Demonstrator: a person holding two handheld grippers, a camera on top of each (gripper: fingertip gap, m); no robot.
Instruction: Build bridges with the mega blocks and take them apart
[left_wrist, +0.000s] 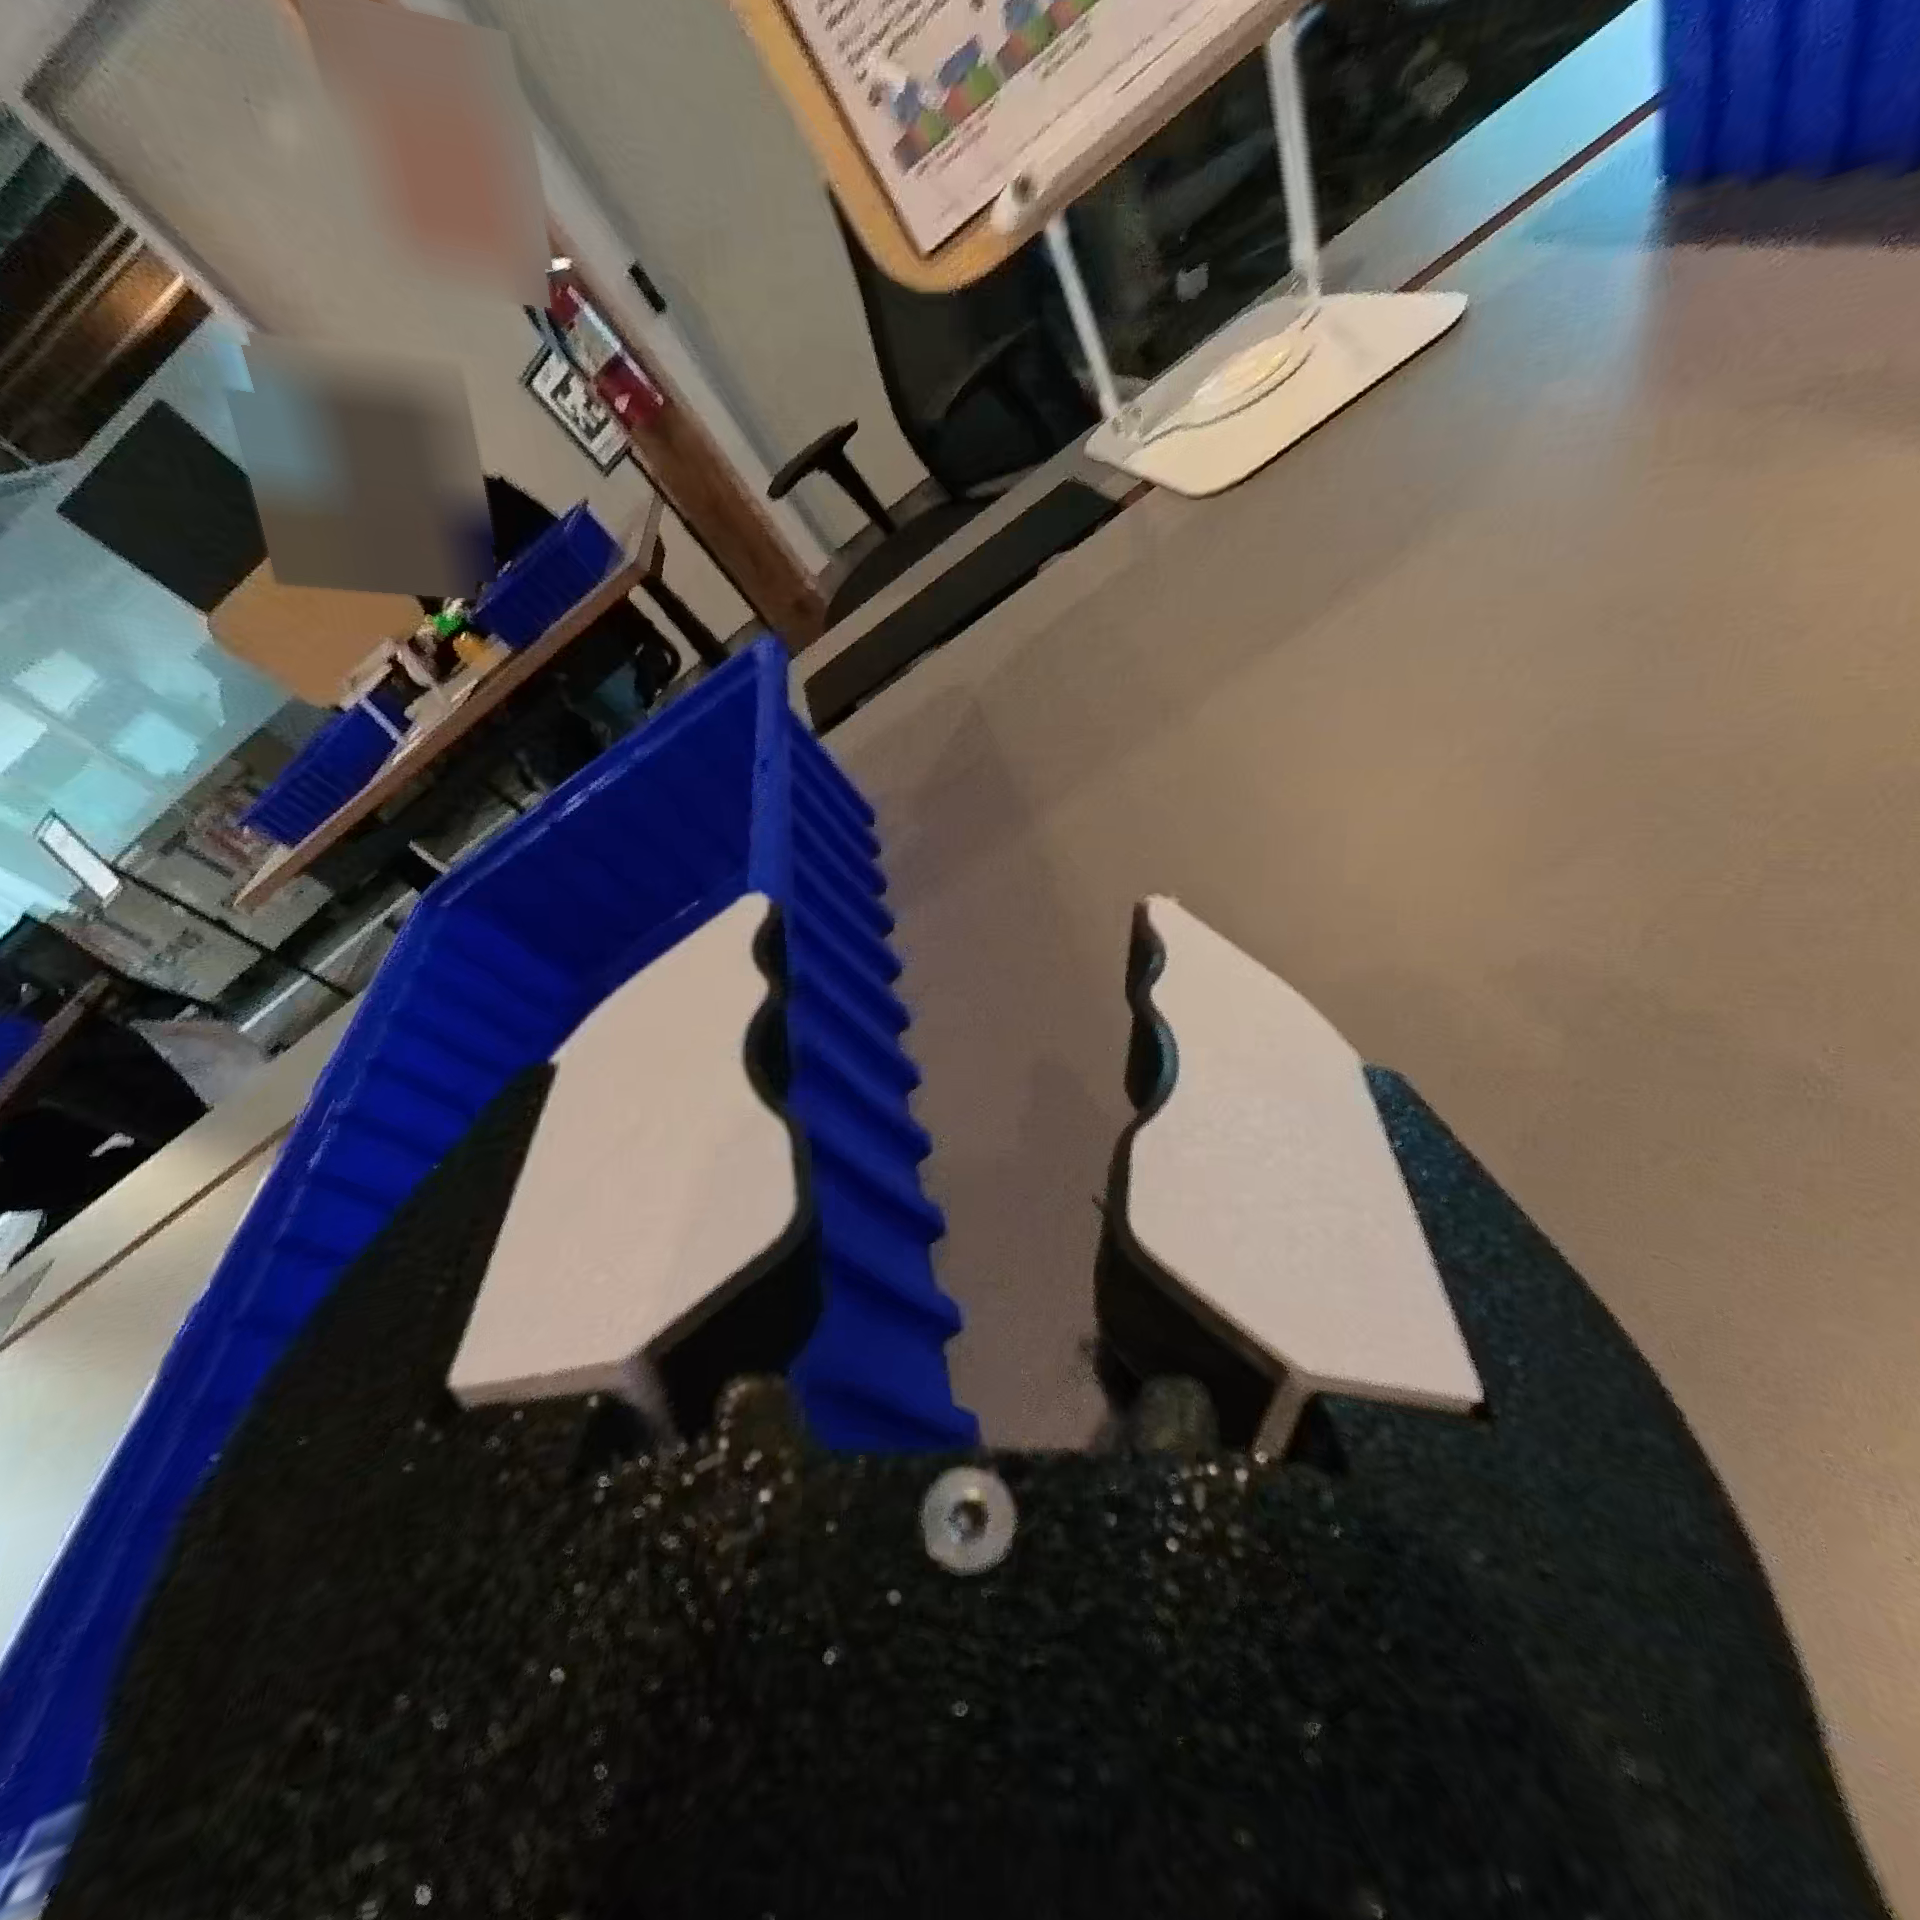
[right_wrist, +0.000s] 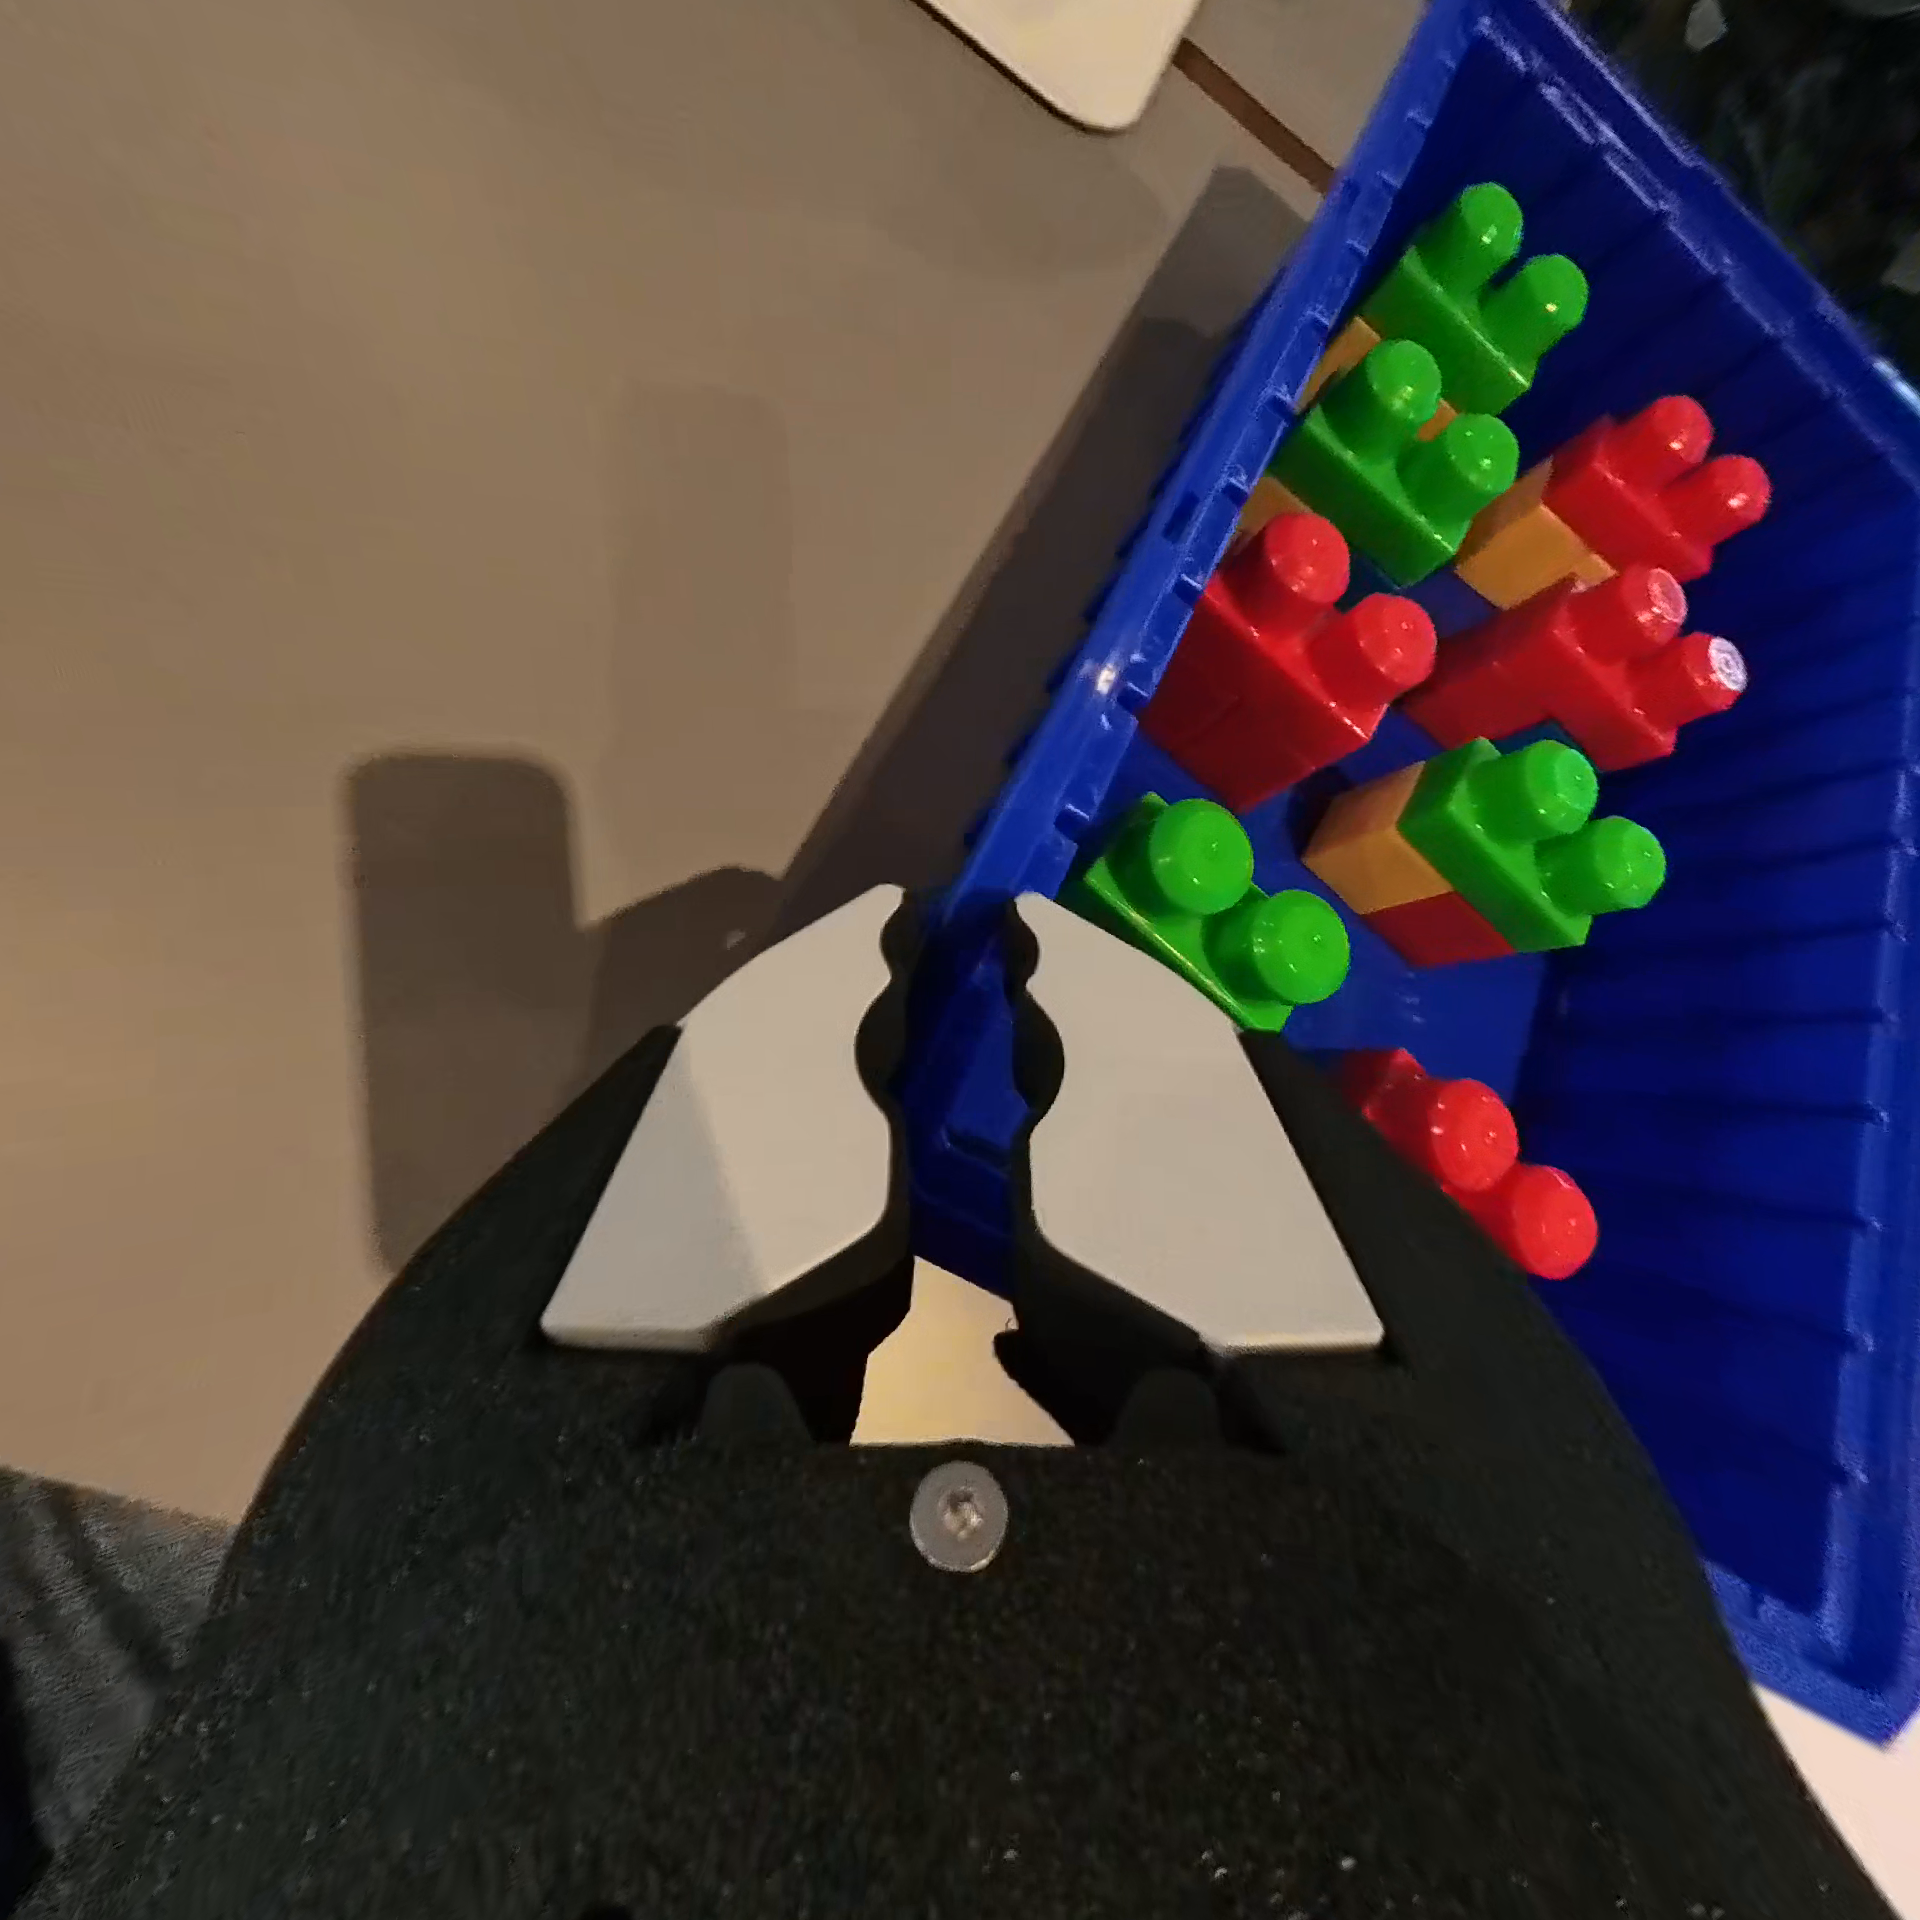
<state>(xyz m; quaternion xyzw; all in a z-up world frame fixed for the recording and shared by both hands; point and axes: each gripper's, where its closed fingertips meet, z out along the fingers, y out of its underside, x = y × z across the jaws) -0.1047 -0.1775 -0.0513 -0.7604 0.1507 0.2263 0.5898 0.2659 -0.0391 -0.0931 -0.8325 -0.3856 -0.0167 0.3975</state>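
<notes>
In the right wrist view, my right gripper (right_wrist: 958, 909) is shut on the rim of a blue ribbed bin (right_wrist: 1714, 1143), which looks tilted. The bin holds several mega blocks: green ones (right_wrist: 1216, 914), red ones (right_wrist: 1288, 665), and small stacks with orange layers (right_wrist: 1371, 852). In the left wrist view, my left gripper (left_wrist: 956, 914) is open. It straddles the side wall of a blue bin (left_wrist: 623, 862): the left finger is over the bin's inside, and the wall runs between the jaws close to that finger. No blocks show in this view.
The grey-brown table top (left_wrist: 1455, 831) stretches to the right of the bin. A white stand base (left_wrist: 1278, 395) carrying a picture board sits at the far side. Another blue bin (left_wrist: 1787, 94) is at the top right corner. More tables with blue bins stand in the background. My right fingertips sit around 40 cm from my left ones.
</notes>
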